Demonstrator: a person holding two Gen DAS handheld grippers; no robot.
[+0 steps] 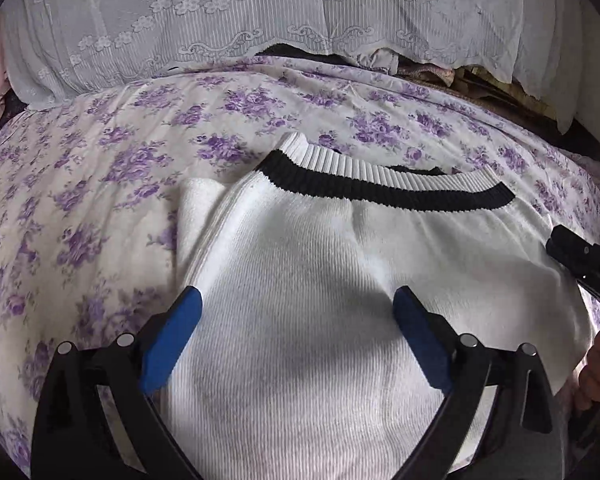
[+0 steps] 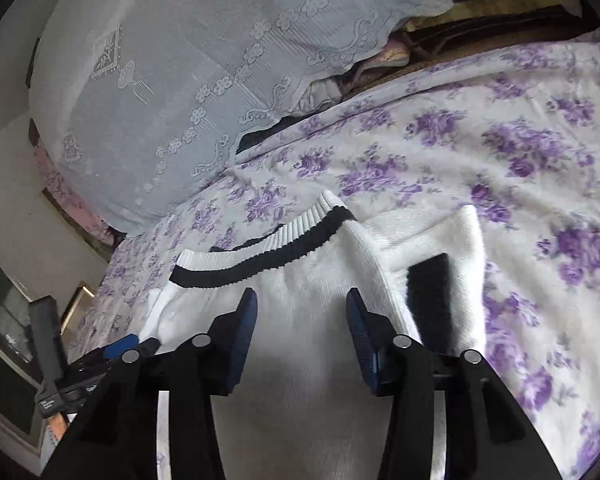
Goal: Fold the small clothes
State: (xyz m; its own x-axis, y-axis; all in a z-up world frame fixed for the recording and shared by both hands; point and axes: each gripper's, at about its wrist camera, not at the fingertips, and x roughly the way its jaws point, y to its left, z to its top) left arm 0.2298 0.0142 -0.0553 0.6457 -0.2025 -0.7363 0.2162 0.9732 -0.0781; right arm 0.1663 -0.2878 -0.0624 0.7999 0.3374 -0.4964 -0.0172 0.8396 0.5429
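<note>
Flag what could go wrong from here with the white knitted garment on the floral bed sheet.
1. Both the left gripper and the right gripper stand open above the white knitted garment with the black-striped ribbed band, holding nothing; a shallow pinch may catch only one layer.
2. A white flap with a black band lies loose to one side and could unfold.
3. The purple-flowered bed sheet is soft, so it might get pinched too.

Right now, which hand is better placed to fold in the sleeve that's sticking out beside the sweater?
Probably the left: the loose sleeve lies off the white sweater on the left gripper side, while the right gripper hovers mid-body. Both have open jaws.
</note>
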